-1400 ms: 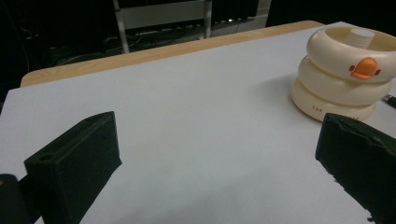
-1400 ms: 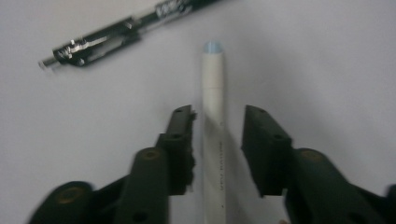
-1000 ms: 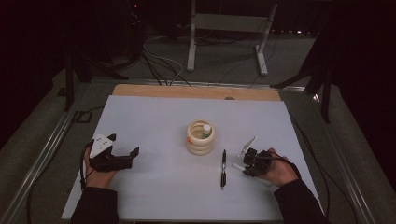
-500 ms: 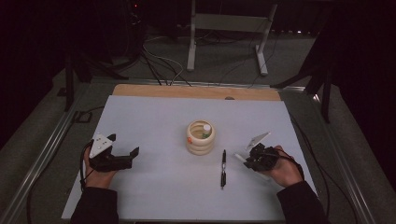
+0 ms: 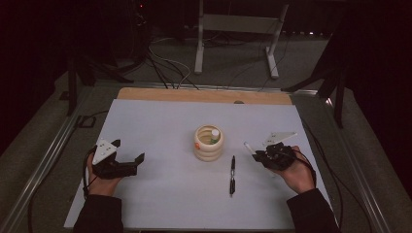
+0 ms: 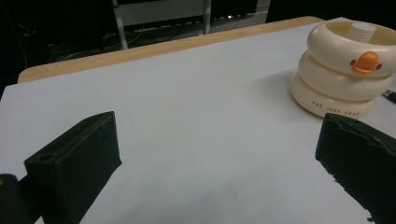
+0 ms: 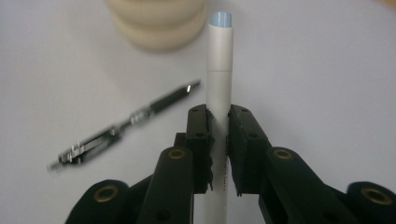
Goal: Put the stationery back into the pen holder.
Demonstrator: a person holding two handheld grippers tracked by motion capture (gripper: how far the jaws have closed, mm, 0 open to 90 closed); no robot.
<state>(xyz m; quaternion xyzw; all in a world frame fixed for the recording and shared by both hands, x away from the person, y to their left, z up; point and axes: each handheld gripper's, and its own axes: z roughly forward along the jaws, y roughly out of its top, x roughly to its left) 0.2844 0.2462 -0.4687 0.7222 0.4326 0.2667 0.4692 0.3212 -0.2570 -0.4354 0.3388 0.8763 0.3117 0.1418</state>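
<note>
A cream ringed pen holder [image 5: 208, 143] stands mid-table on the white mat, with a white, green-topped item inside it. My right gripper [image 5: 257, 155] is to its right, lifted off the mat and shut on a white pen [image 5: 248, 146]. The right gripper view shows that white pen [image 7: 219, 60] clamped between the jaws of the right gripper [image 7: 219, 126], its pale blue end pointing toward the holder [image 7: 156, 21]. A black pen [image 5: 232, 174] lies flat between the holder and my right hand. My left gripper [image 5: 128, 151] rests at the left, jaws wide open and holding nothing, facing the holder [image 6: 343, 70].
The white mat [image 5: 165, 121] covers most of the table, and a wooden strip [image 5: 194, 95] runs along the far edge. Metal rails border both sides. Cables and a stand's legs lie on the floor beyond.
My right gripper has risen off the mat with the white pen in its jaws. The left gripper, the holder and the black pen have stayed where they were.
</note>
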